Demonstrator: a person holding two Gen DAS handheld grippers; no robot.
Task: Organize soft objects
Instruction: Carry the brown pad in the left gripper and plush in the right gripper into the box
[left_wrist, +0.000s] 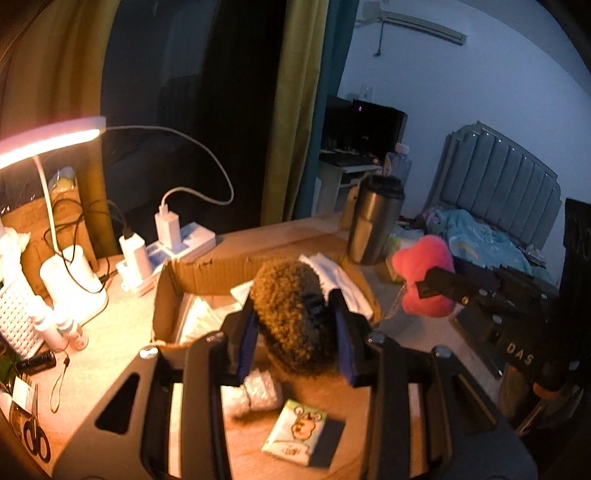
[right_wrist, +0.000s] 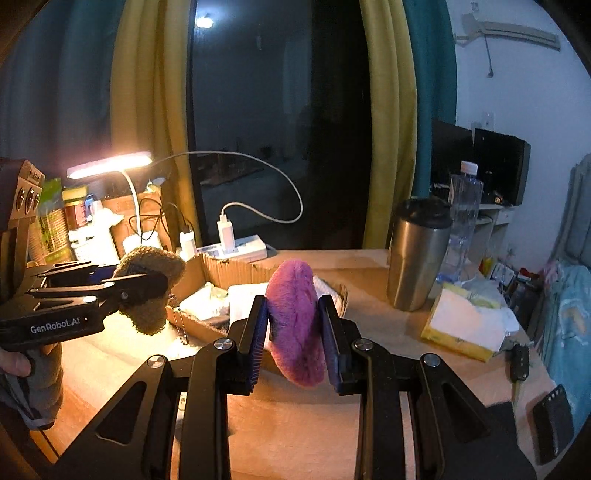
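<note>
Brown curly plush (left_wrist: 291, 314) pinched in left gripper (left_wrist: 295, 328), pink plush (right_wrist: 295, 325) clamped in right gripper (right_wrist: 293, 328), both just short of cardboard box (right_wrist: 214, 266) ahead, neither dropped in yet.

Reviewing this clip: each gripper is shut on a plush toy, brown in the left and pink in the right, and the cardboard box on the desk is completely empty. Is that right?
Not quite: the cardboard box is not empty; the right wrist view shows white soft items lying inside it. The rest stands: the left gripper is shut on the brown plush toy and the right gripper on the pink plush toy.
</note>
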